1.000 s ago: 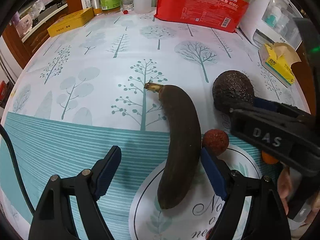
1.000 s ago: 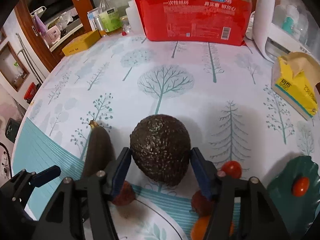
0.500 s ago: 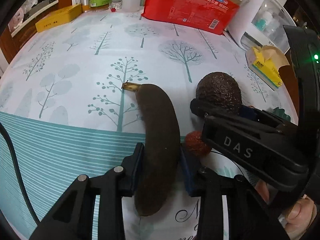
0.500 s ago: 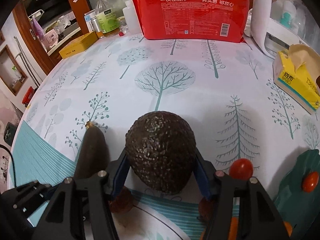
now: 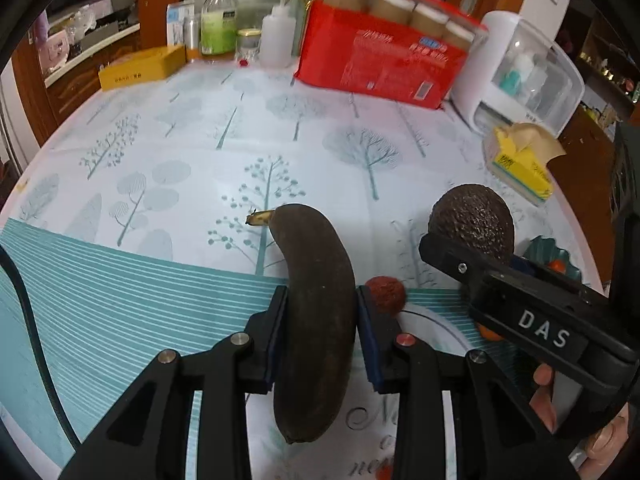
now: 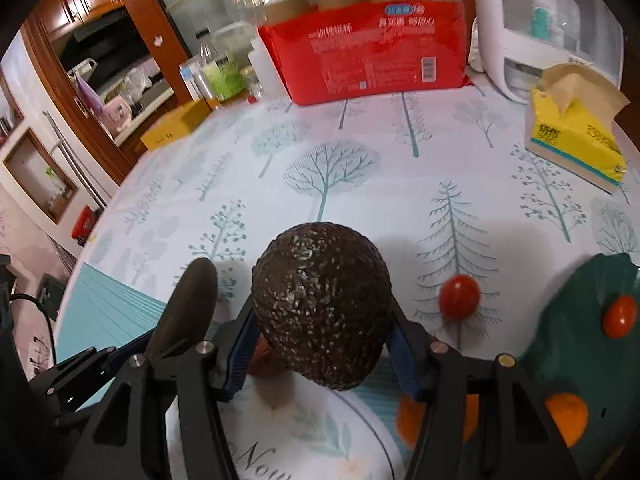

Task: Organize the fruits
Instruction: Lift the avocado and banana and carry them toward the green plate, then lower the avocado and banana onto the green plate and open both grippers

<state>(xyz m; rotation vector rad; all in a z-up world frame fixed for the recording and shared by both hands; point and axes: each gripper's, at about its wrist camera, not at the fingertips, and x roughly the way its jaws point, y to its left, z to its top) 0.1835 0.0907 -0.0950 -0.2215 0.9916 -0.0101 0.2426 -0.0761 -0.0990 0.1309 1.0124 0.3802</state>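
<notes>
My left gripper (image 5: pixel 322 336) is shut on a dark brown overripe banana (image 5: pixel 316 312) and holds it above the tablecloth, stem pointing away. My right gripper (image 6: pixel 320 340) is shut on a dark bumpy avocado (image 6: pixel 322 304) and holds it raised; that avocado also shows in the left wrist view (image 5: pixel 474 220), to the banana's right. The banana shows left of the avocado in the right wrist view (image 6: pixel 188 308). A red lychee (image 5: pixel 386 289) lies below, between both grippers. A cherry tomato (image 6: pixel 459 295) lies on the cloth to the right.
A dark green leaf-shaped dish (image 6: pixel 580 344) at the right holds a cherry tomato (image 6: pixel 619 316) and an orange fruit (image 6: pixel 566 418). A yellow tissue box (image 6: pixel 576 136), a red cup package (image 6: pixel 372 56), a white appliance (image 5: pixel 528 76), bottles (image 5: pixel 218 20) and a yellow box (image 5: pixel 142 66) line the far edge.
My left gripper closed on the banana and lifted it off the cloth. My right gripper closed on the avocado and raised it too.
</notes>
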